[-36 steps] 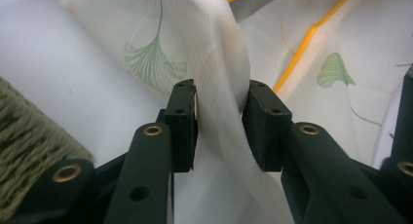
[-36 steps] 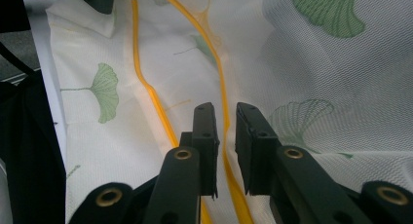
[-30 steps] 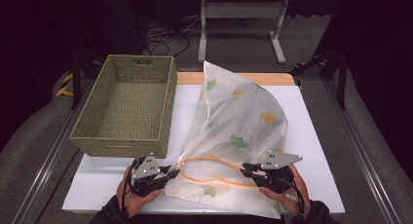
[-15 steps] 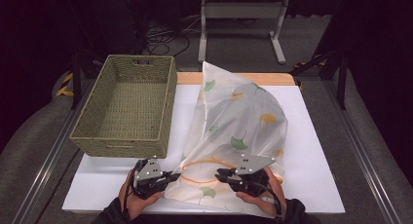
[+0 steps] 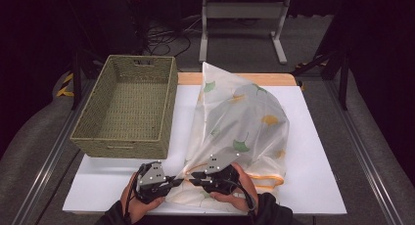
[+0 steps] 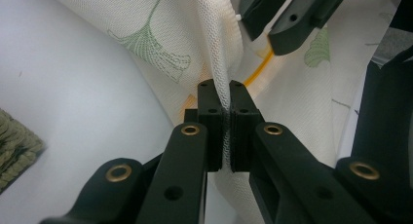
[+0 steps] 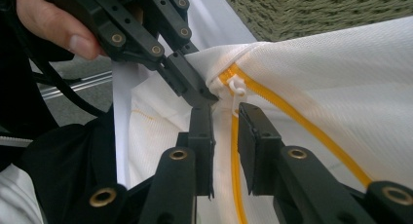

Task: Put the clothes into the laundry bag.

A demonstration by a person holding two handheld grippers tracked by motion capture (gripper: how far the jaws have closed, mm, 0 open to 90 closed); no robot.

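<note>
A white mesh bag [image 5: 244, 117] printed with green and yellow leaves lies on the white table, its orange zipper [image 7: 292, 117] along the near edge. My left gripper [image 5: 173, 180] is shut on a fold of the mesh [image 6: 221, 90] beside the zipper's end. My right gripper [image 5: 192, 176] sits tip to tip with it. Its jaws [image 7: 225, 112] have just been opening and stand apart astride the orange zipper tape without pressing it. The white zipper pull [image 7: 237, 87] hangs just past their tips.
A woven basket [image 5: 125, 100] stands at the table's left side, close to the bag's left edge. The white table top [image 5: 323, 166] shows bare to the right of the bag. Metal rails run along both sides of the table.
My right gripper has slid left along the bag's near edge until it meets my left gripper. The bag's front has bunched up. My left gripper has stayed put.
</note>
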